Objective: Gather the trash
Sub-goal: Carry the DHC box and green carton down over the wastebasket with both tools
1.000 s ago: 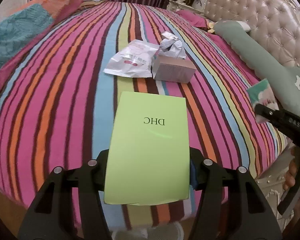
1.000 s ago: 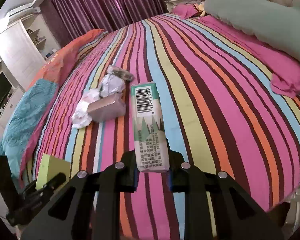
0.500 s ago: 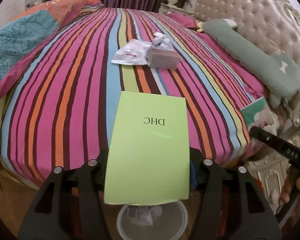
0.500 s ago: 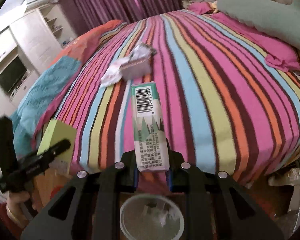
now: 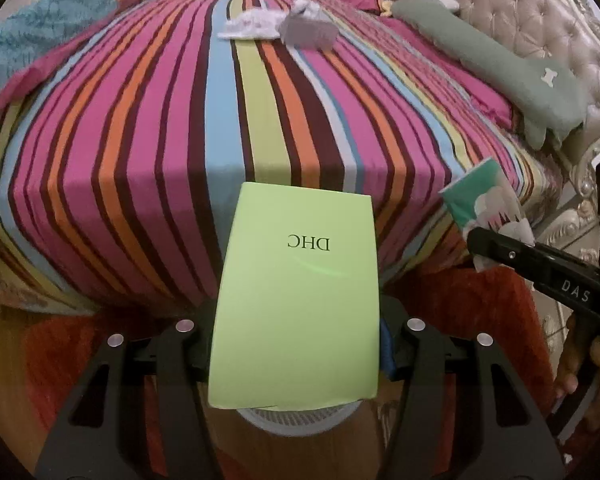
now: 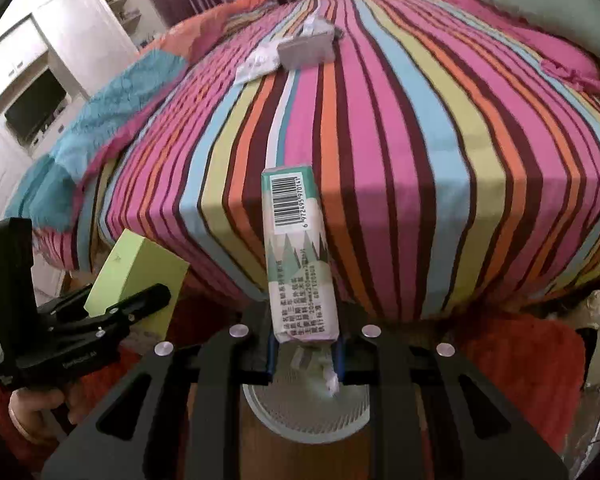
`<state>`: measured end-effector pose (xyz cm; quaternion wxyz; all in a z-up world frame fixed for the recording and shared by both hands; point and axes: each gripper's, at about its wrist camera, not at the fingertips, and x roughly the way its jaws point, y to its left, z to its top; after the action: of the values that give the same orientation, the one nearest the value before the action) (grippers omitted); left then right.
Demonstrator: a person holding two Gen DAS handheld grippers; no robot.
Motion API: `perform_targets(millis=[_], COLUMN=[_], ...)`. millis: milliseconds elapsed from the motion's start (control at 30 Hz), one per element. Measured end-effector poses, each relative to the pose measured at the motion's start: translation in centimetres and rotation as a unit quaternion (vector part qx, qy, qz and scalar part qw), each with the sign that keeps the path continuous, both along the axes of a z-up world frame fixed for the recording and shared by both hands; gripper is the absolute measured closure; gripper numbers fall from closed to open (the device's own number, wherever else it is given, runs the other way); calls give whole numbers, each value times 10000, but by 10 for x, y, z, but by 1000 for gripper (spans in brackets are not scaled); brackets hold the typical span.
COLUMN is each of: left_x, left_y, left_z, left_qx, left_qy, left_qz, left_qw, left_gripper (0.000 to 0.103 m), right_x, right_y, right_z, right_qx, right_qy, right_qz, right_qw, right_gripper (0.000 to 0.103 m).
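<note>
Left hand-held gripper [image 5: 296,344] clamps a green DHC box [image 5: 298,300] at lower centre, while right hand-held gripper [image 6: 305,354] grips a tissue pack [image 6: 298,256] above a white bin [image 6: 306,410].

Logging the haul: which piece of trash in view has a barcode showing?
The green-and-white tissue pack clamped in the right tool; the barcode is at its far end. The light green DHC box in the left tool shows only lettering.
</note>
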<state>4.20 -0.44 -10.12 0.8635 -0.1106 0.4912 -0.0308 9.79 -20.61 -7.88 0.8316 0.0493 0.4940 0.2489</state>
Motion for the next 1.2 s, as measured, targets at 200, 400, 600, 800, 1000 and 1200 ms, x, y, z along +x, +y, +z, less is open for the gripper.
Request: perform_targets(millis=[200, 400, 600, 800, 1000, 1200], left_x=[-13, -14, -10, -6, 0, 12], left_y=[-12, -22, -21, -18, -20, -24], left_z=[-27, -50, -73, -102, -129, -149], left_qx=[106, 130, 15, -47, -159, -250], left_qy=[305, 705, 1161, 1736, 2260, 2611], left_qz=[-118, -283, -248, -186, -221, -162], left_qw=[9994, 9970, 9929, 9846, 9738, 9649], left_gripper=[47, 47, 47, 47, 47, 47], right_x=[-19, -26, -27, -23, -16, -9], right_y=[9, 20, 21, 25, 28, 29], right_z=[-27, -54, -76, -102, -128, -150], right_qx=[-264, -563, -756, -840, -727, -639], right_qy=[323, 804, 1312, 1956, 2577, 2981], right_qz=[132, 271, 277, 324, 258, 65], right_qw=[9990, 9948, 9881, 9765, 9631, 9524], right_gripper=[84, 84, 84, 84, 84, 84])
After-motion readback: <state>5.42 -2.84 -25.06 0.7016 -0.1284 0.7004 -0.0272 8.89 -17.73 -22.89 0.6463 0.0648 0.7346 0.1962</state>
